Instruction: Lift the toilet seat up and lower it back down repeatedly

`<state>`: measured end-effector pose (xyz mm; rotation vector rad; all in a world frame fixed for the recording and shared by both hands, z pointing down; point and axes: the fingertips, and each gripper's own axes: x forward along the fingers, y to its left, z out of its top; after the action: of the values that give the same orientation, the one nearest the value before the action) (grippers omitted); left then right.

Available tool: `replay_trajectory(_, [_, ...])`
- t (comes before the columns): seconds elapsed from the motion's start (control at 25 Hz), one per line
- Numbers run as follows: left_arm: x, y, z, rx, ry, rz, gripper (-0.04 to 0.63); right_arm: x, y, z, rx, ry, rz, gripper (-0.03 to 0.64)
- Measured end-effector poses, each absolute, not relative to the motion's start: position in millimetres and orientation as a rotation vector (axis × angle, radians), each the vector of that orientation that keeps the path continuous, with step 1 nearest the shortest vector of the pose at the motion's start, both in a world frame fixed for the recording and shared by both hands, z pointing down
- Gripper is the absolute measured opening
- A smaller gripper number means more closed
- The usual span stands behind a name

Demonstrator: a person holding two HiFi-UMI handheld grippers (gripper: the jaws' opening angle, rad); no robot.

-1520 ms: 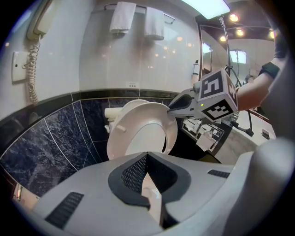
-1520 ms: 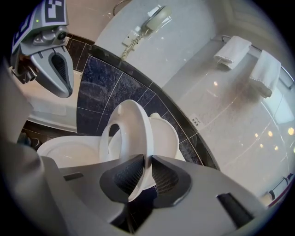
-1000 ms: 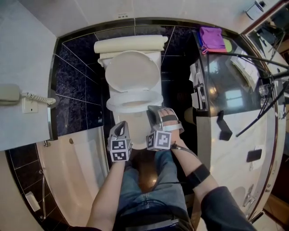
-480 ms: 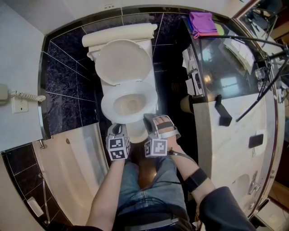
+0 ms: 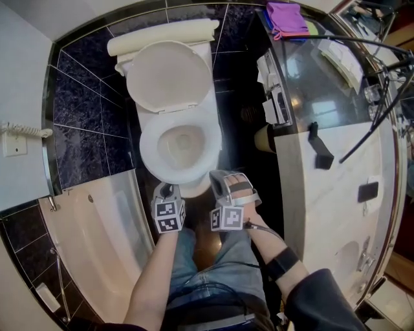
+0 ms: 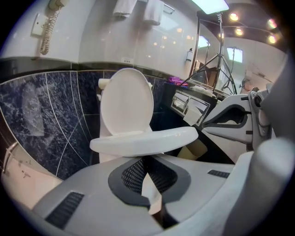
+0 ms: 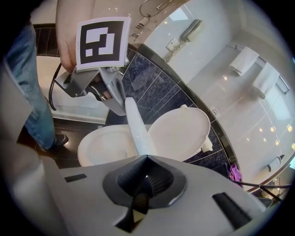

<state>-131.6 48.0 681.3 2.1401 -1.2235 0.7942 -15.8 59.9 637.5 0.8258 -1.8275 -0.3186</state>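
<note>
- The right gripper (image 7: pixel 146 156) has just been closing its jaws. They now stand together, tips meeting at the edge of the toilet seat (image 6: pixel 143 140), with none of it between the pads.
- The left gripper (image 6: pixel 142 160) also has its jaws drawn together, tips just beneath the seat's front edge. Only a white sliver shows through the slit between its pads.
- The seat sits partway up, its front edge clear of the front rim of the bowl (image 7: pixel 84 148).
- The lid (image 6: pixel 126 101) stands upright at the back of the bowl.
- A bathtub (image 5: pixel 110 239) lies beside the toilet on the left gripper's side.
- A purple cloth (image 5: pixel 288 16) sits at the counter's far end.
</note>
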Motion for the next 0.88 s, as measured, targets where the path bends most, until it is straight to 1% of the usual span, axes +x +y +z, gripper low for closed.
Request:
replay_trajectory(0.32, [-133, 97, 742, 2.105, -1.167, 0.823, 0.000, 22, 58, 685, 0.968, -1.774, -0.193, 0.017])
replay_trajectory(0.88, [-136, 159, 873, 2.070, -1.049, 0.988, 0.000, 45, 68, 761, 1.070, -1.727, -0.086, 0.017])
